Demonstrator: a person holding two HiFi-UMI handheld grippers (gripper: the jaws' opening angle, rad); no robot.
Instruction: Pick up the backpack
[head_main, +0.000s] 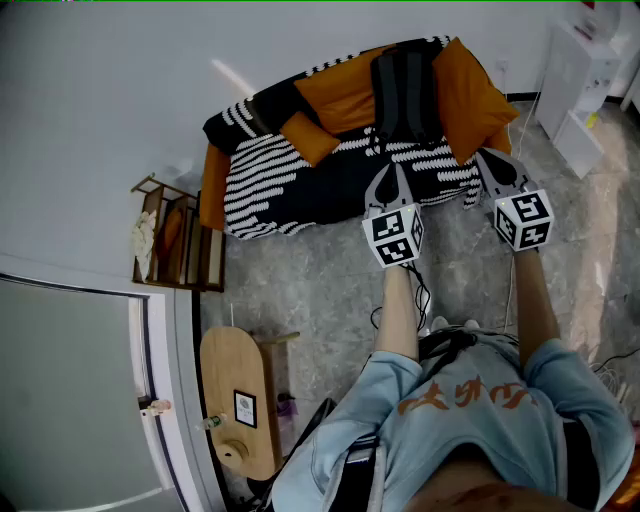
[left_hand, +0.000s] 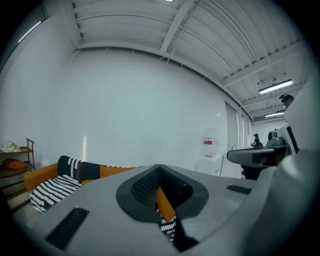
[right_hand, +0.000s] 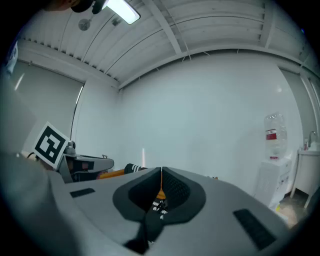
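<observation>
Backpack (head_main: 405, 95): dark, soft, ribbed panels, upright against the sofa (head_main: 215, 185) back, between orange cushions (head_main: 465, 90). Striped knit throw (head_main: 260, 170) over seat. Left gripper (head_main: 393, 168) and right gripper (head_main: 487, 156), grey plastic, jaws closed, empty, short of sofa front. Backpack straps too dark to read.

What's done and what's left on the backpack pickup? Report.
Done: nothing yet. The backpack leans untouched on the sofa.
In hand: the left gripper and right gripper point toward it, fingers shut and empty.
Left: open, reach, grasp, lift.
</observation>
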